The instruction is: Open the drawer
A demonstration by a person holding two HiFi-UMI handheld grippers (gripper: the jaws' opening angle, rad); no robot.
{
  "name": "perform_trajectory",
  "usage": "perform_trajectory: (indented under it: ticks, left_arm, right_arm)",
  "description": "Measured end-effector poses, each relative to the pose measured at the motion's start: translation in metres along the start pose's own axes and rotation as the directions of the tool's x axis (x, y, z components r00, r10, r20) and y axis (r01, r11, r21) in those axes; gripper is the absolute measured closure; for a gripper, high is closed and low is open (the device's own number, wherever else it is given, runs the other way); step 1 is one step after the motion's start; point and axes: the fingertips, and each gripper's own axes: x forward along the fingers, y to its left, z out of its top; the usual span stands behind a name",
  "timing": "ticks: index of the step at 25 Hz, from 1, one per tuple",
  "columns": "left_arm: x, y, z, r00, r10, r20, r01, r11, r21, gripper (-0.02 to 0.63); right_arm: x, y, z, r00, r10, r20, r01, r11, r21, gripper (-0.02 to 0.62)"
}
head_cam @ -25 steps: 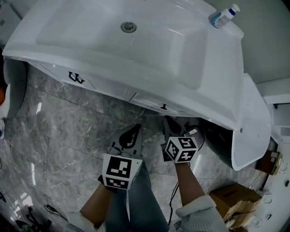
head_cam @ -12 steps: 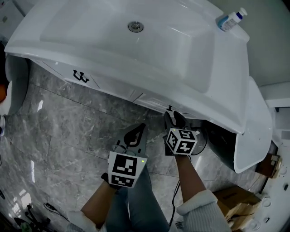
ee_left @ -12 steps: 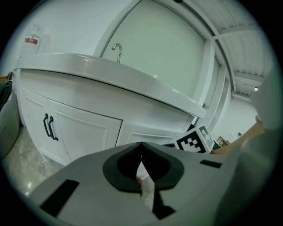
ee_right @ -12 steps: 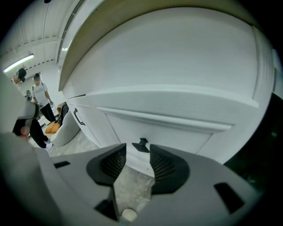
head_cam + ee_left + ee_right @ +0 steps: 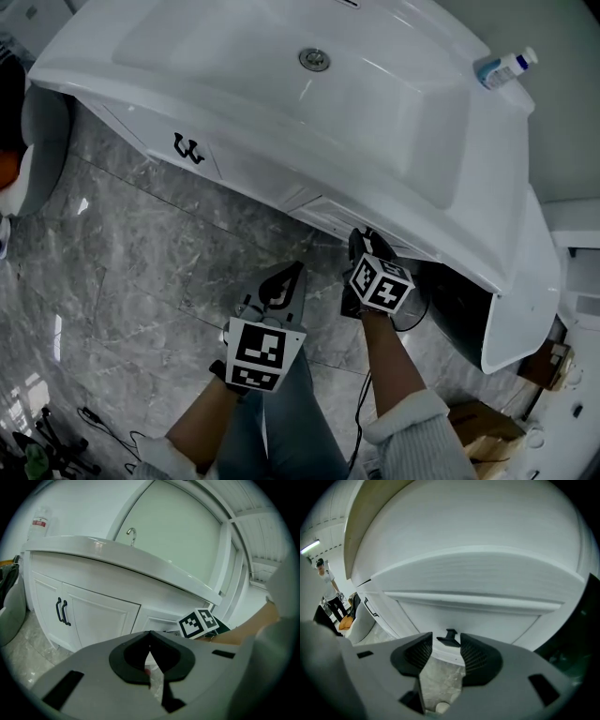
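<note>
Right gripper view, low centre: the right tongs [image 5: 446, 641] have just been opening and now straddle, without pinching, the small black handle [image 5: 451, 633] of the white drawer [image 5: 487, 616], still shut. Idle left tongs [image 5: 150, 637] are closed, empty.

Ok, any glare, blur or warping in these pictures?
Head view: sharp, with glare streaks on the sink and shiny floor. Left gripper view: fisheye bends the counter, corners black. Right gripper view: the drawer front bulges, yet its handle is sharp.

I'm in a bathroom — white washbasin [image 5: 281, 84] with faucet [image 5: 131, 534], vanity cabinet [image 5: 93, 616] beneath, grey marble floor tiles [image 5: 122, 272] underfoot.
</note>
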Motion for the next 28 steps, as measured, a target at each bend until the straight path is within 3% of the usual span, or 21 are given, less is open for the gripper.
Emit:
perform_trajectory:
  ticks: [10,14,28]
  left_arm:
    - [-0.012,0.023,-0.002,0.999,0.037,0.014,-0.037,0.999,-0.033,0.591]
    - [-0.017,0.030,-0.006,0.999,0.048,0.016,-0.047,0.998,-0.051,0.591]
    - [-0.016,0.014,-0.018,1.000,0.029,-0.007,-0.030,0.998,-0.059,0.591]
  right_arm:
    - [0.010,-0.011,-0.003,0.994,-0.087,-0.063,0.092,0.992,0.084,0.436]
    - [0.012,-0.010,-0.006,0.990,-0.087,-0.114,0.091,0.995,0.032,0.449]
    - [0.003,0.001,-0.008,0.992,-0.055,-0.117,0.032,0.981,-0.192,0.476]
